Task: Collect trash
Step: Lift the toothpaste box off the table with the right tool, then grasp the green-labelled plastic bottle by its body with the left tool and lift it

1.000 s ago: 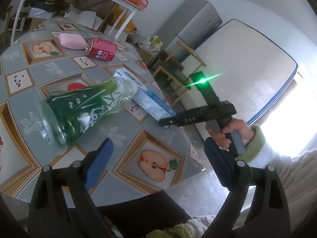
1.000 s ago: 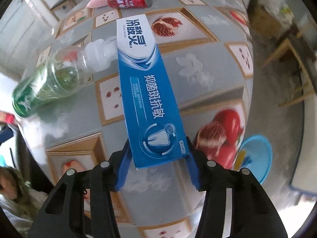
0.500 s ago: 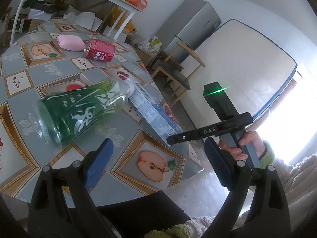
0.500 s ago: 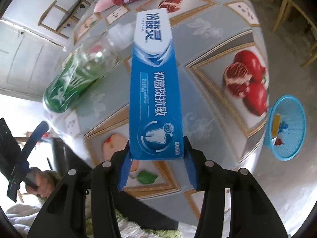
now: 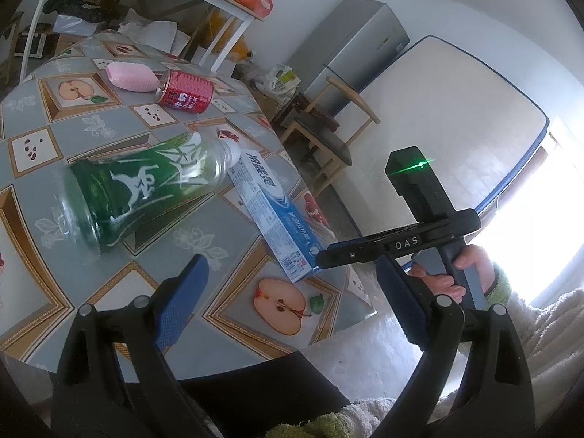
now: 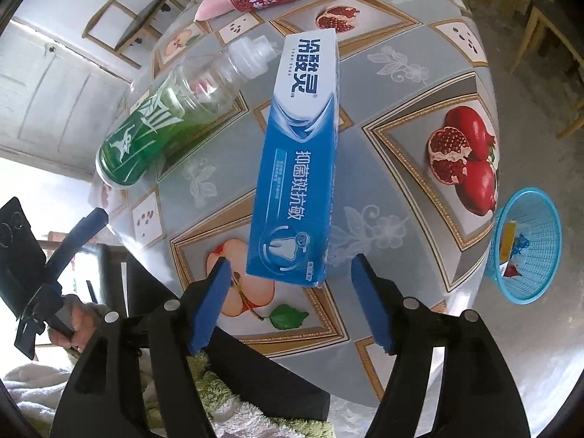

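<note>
With the right tool (image 6: 290, 301) just opened, pads clear of the toothpaste box (image 6: 297, 168), box pointing lengthwise straight away from it on the table (image 6: 419, 116); left tool (image 5: 288, 303) farther off, spread wide and empty.

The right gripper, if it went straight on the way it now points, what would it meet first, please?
Most likely the blue toothpaste box, whose near end lies just ahead of the right gripper, between its opened jaws; the table lies under it. Depth is uncertain.
</note>
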A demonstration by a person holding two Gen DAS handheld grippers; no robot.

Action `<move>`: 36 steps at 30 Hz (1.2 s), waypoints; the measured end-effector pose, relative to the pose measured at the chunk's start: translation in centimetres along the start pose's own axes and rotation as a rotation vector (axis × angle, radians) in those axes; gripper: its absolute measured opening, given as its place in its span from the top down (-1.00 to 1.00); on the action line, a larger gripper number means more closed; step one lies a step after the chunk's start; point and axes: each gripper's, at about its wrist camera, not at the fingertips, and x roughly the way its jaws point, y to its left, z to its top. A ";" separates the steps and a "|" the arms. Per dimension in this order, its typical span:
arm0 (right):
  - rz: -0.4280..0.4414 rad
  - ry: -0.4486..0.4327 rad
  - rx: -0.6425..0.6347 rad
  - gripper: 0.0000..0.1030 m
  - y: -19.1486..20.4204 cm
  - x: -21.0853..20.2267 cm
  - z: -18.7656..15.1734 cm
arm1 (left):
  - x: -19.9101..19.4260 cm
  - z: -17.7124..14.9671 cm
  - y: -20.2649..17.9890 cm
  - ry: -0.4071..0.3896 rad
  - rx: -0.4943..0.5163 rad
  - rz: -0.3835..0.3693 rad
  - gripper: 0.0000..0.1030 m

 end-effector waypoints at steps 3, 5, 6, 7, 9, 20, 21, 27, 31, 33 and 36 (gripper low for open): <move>-0.002 -0.006 0.000 -0.31 -0.2 -0.3 -0.1 | 0.0 0.0 0.0 0.000 0.000 0.000 -0.73; -0.003 -0.012 0.002 -0.31 -0.2 -0.3 0.0 | 0.0 0.0 0.1 0.000 -0.001 0.000 -0.73; -0.004 -0.013 0.001 -0.31 -0.2 -0.3 0.0 | 0.0 0.0 0.1 0.000 -0.001 0.000 -0.73; -0.005 -0.016 0.002 -0.31 -0.2 -0.3 0.0 | 0.0 -0.1 0.1 -0.001 -0.003 0.001 -0.73; -0.004 -0.019 0.003 -0.31 -0.2 -0.4 0.1 | 0.0 -0.1 0.2 -0.001 -0.005 0.002 -0.73; -0.015 -0.059 0.021 -0.31 -0.5 -1.0 0.6 | -1.3 -0.1 0.7 -0.034 0.004 0.042 -0.73; -0.014 -0.067 0.024 -0.31 -0.6 -1.1 0.6 | -1.7 0.2 0.8 -0.046 0.009 0.053 -0.73; -0.016 -0.132 0.001 -0.31 -0.4 -2.2 0.7 | -4.3 4.4 1.1 -0.062 0.146 0.146 -0.73; -0.011 -0.157 -0.004 -0.31 -0.6 -2.1 0.9 | -2.9 8.1 0.2 -0.001 0.286 0.176 -0.73; -0.002 -0.163 -0.001 -0.31 -0.9 -1.9 1.1 | -0.6 10.0 0.2 0.064 0.380 0.218 -0.73; 0.017 -0.168 0.000 -0.31 -1.2 -1.7 1.4 | 4.1 12.4 1.4 0.201 0.458 0.317 -0.73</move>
